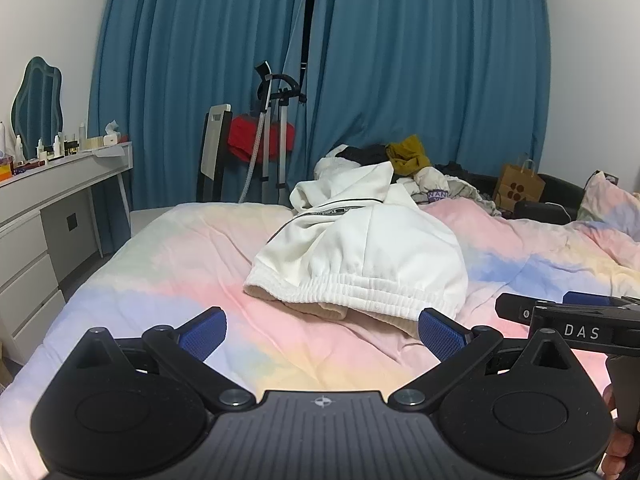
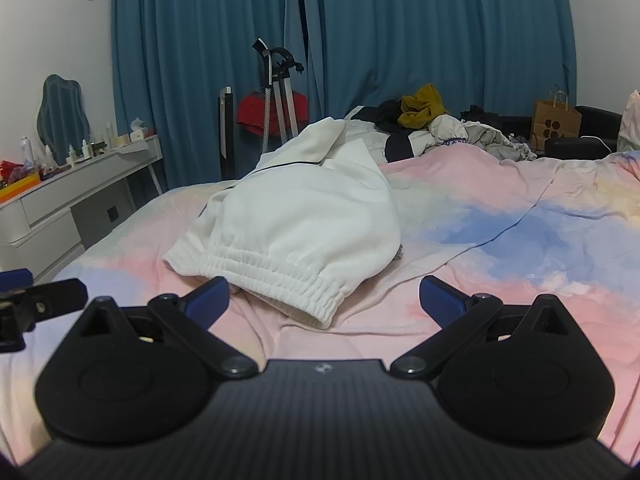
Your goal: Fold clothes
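Both wrist views low over bed (image 1: pixel 168 264), facing curtains (image 2: pixel 420 40), sharing white garment (image 1: pixel 360 248)

Each black tool (image 1: pixel 322 334) has blue ribbed pads (image 1: pixel 202 334); one bears white "DAS" lettering (image 1: pixel 581 332).

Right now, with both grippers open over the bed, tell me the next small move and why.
Probably ease both grippers forward to the elastic hem of the white garment. The left gripper and right gripper are open and hold nothing, and the garment lies crumpled on the bedspread, with that hem as its nearest edge. Gripping it at two spots should let you spread it flat before folding.
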A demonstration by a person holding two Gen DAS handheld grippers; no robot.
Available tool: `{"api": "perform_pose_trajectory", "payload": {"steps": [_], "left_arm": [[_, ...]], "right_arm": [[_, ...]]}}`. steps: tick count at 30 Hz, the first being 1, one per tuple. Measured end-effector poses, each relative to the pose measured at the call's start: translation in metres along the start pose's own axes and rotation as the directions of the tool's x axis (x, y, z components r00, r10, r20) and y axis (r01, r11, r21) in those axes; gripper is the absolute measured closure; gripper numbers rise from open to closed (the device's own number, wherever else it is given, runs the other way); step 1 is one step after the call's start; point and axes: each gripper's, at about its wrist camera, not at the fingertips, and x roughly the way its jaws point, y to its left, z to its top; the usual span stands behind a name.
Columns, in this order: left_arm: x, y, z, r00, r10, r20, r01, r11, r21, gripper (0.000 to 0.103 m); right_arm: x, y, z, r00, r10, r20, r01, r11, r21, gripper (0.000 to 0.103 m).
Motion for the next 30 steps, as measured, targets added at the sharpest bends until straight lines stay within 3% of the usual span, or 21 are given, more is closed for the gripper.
{"api": "perform_pose_trajectory", "payload": {"steps": [30], "left_arm": [[0.0082, 0.0010, -0.0036, 0.999, 0.023, -0.024, -0.024, 1.000, -0.003, 0.000]], "right_arm": [[0.0051, -0.0003, -0.0058, 1.000, 0.014, -0.021, -0.014, 1.000, 0.023, 0.000]]}}
